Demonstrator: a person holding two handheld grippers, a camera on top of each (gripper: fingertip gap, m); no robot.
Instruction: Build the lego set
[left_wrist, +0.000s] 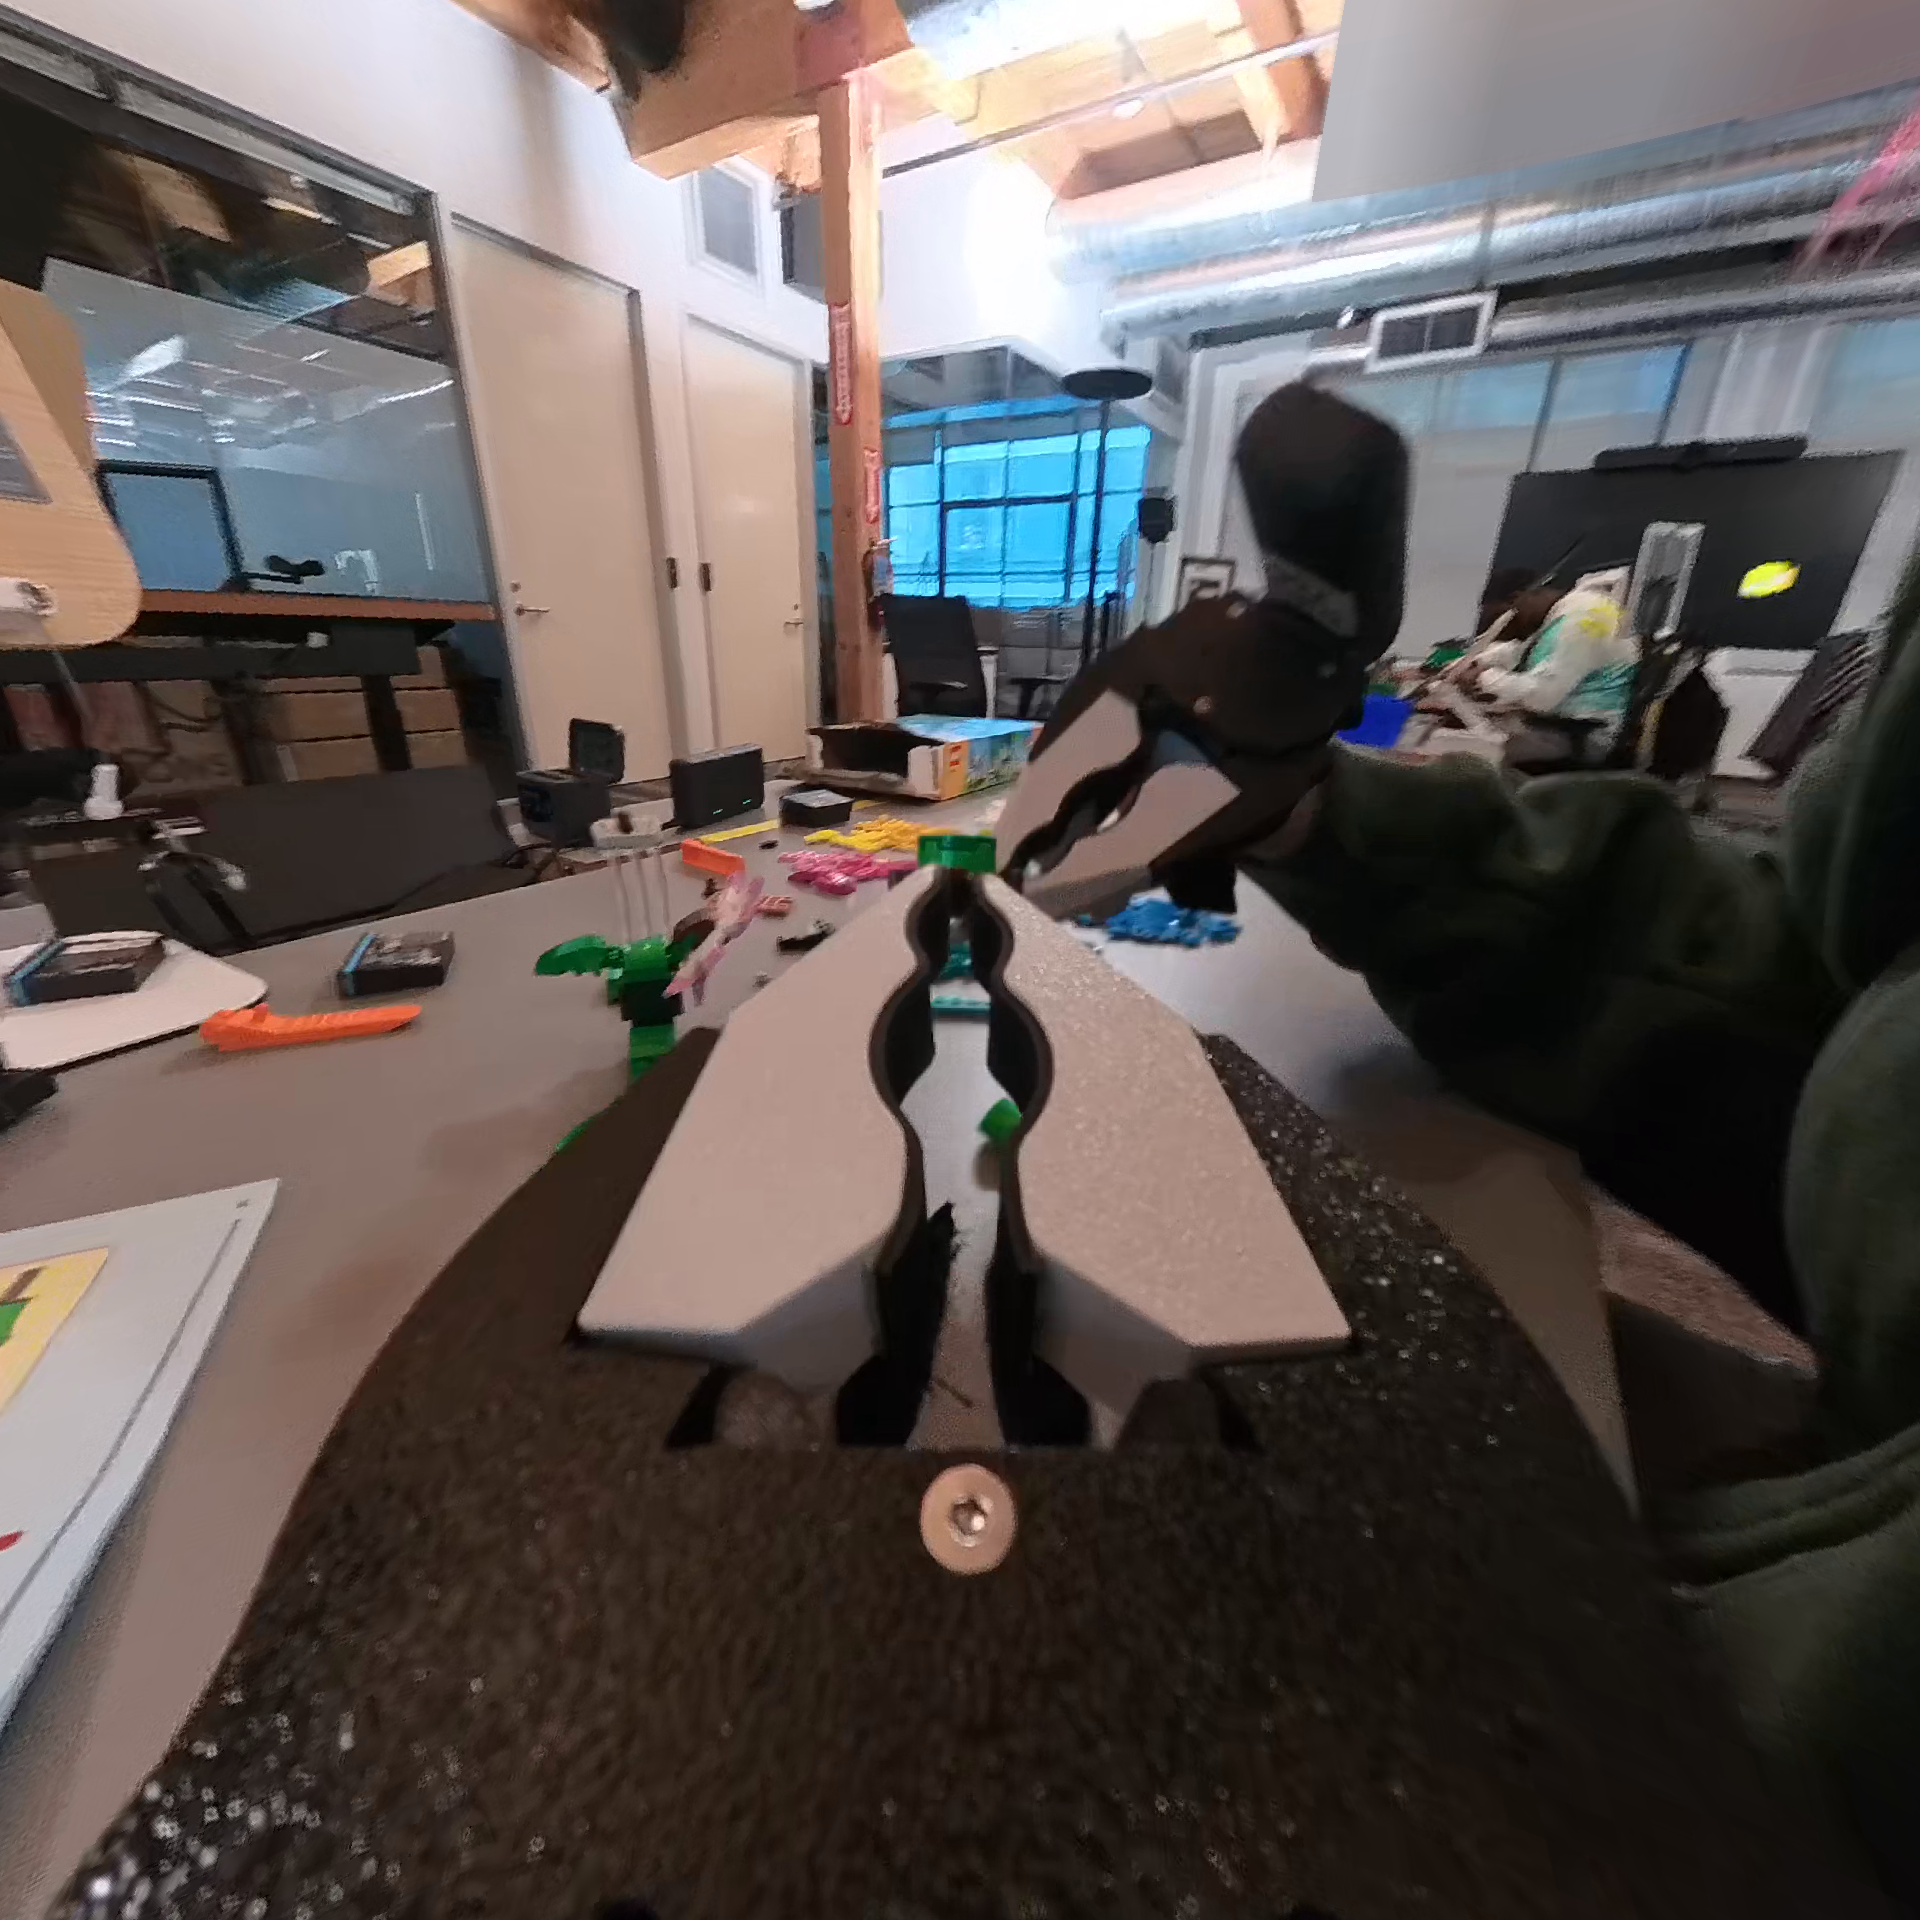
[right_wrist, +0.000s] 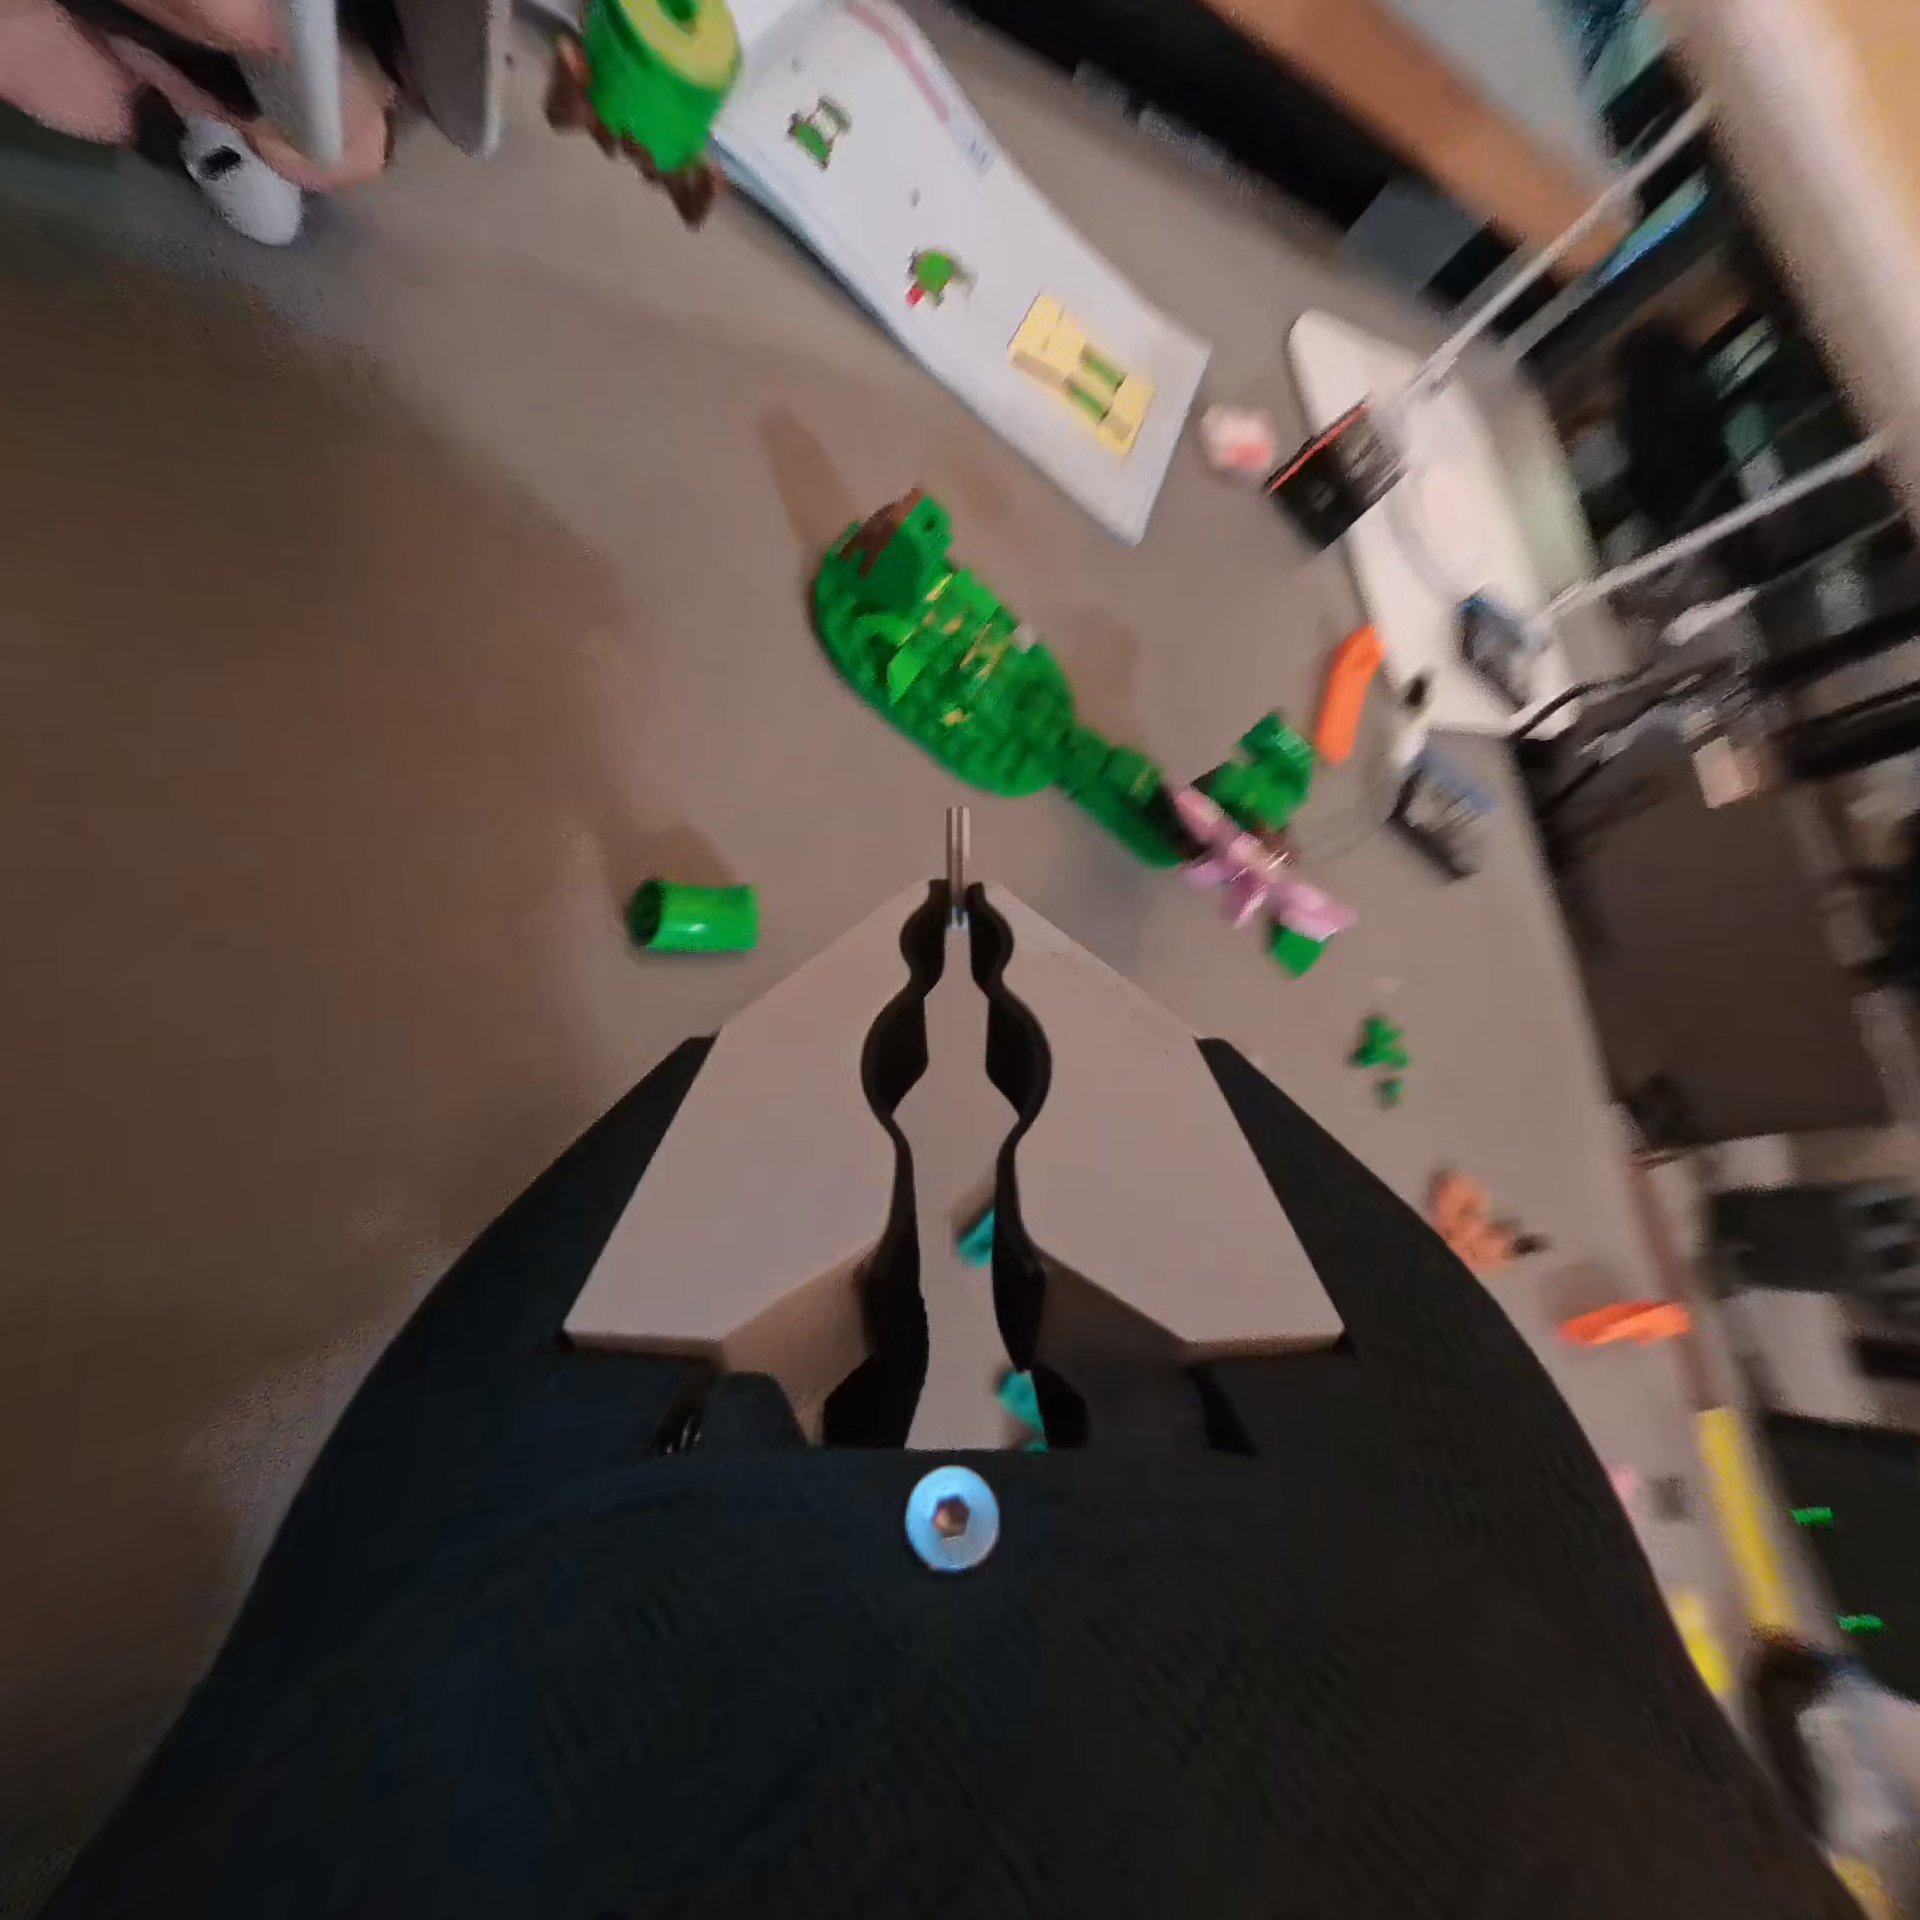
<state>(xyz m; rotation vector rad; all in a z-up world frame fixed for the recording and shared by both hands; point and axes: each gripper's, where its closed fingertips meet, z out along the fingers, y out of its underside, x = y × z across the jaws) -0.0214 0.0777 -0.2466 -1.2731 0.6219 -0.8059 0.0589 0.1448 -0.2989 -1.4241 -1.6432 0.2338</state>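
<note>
My left gripper is shut on a small green brick, held above the table. My right gripper is shut on a thin grey pin that sticks out past its tips. In the left wrist view the right gripper comes in from the right, its tips close beside the green brick. A green Lego build with a pink flower lies on the table. It also shows in the left wrist view. A loose green cylinder piece lies left of my right fingertips.
An open instruction booklet lies beyond the build, with a round green and brown build beside it. An orange brick separator and piles of pink, yellow and blue bricks lie on the table. A Lego box stands at the back. About 12 cm separates my left fingertips from my right. The loose green cylinder piece lies some 6 cm from my right tips, 15 cm from my left tips.
</note>
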